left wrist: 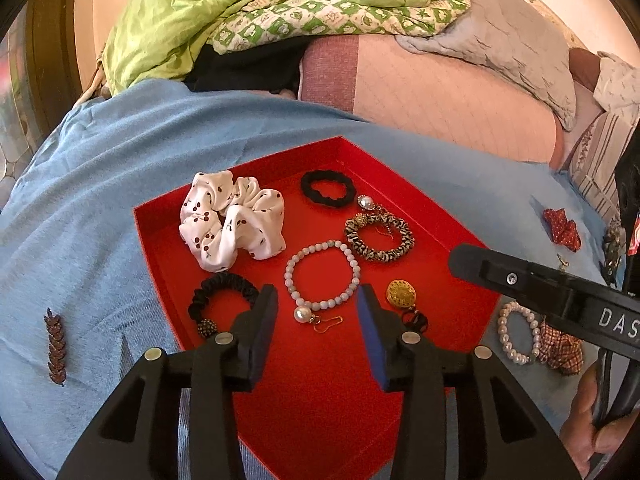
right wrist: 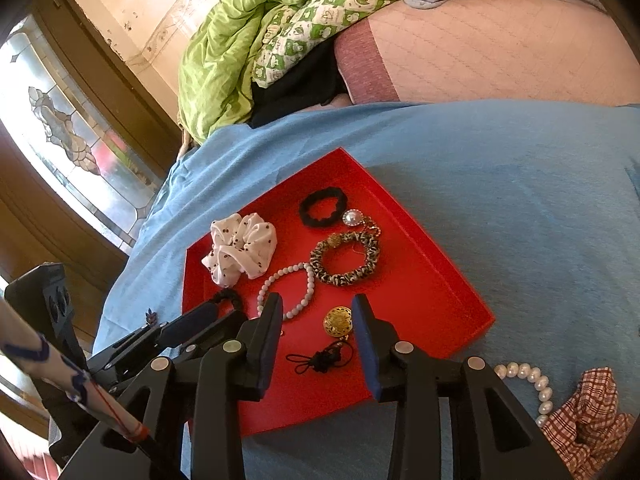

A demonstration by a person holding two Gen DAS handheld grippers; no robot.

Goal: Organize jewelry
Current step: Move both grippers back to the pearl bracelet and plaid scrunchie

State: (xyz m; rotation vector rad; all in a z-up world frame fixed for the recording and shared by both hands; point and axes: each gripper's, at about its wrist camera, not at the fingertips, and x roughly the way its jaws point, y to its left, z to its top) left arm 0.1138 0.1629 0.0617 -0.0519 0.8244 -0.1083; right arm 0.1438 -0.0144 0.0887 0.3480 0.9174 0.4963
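Jewelry and hair ties lie in a shallow red tray [left wrist: 460, 240] with low straight walls and a matte bottom, which sits on a soft blue cloth [left wrist: 100, 200] spread over a bed. In the tray there is a white scrunchie [left wrist: 230, 222] of crumpled fabric printed with dark cherries, a small black fuzzy hair tie [left wrist: 328, 188], a round striped hair tie [left wrist: 380, 238] in a black and cream pattern, and a bracelet of pale round beads [left wrist: 322, 272] with one larger pearl hanging from it. Beside it lies a round gold ornament [left wrist: 401, 291] with a pierced pattern and a black knotted cord. A black ruffled hair tie [left wrist: 222, 290] lies near the tray's left wall.

Outside the tray, on the cloth, there is a brown leaf-shaped clip [left wrist: 56, 346] on the left, and on the right a white pearl bracelet [left wrist: 518, 334] touching a checked red fabric piece [left wrist: 562, 350].

The left gripper [left wrist: 318, 312] points down at an angle over the near part of the tray; its jaws stand apart and nothing is between them. The right gripper [right wrist: 316, 320] is also tilted downward over the tray, its jaws parted with nothing held, above the gold ornament and its cord. A hand [left wrist: 592, 420] holds the right tool's handle.
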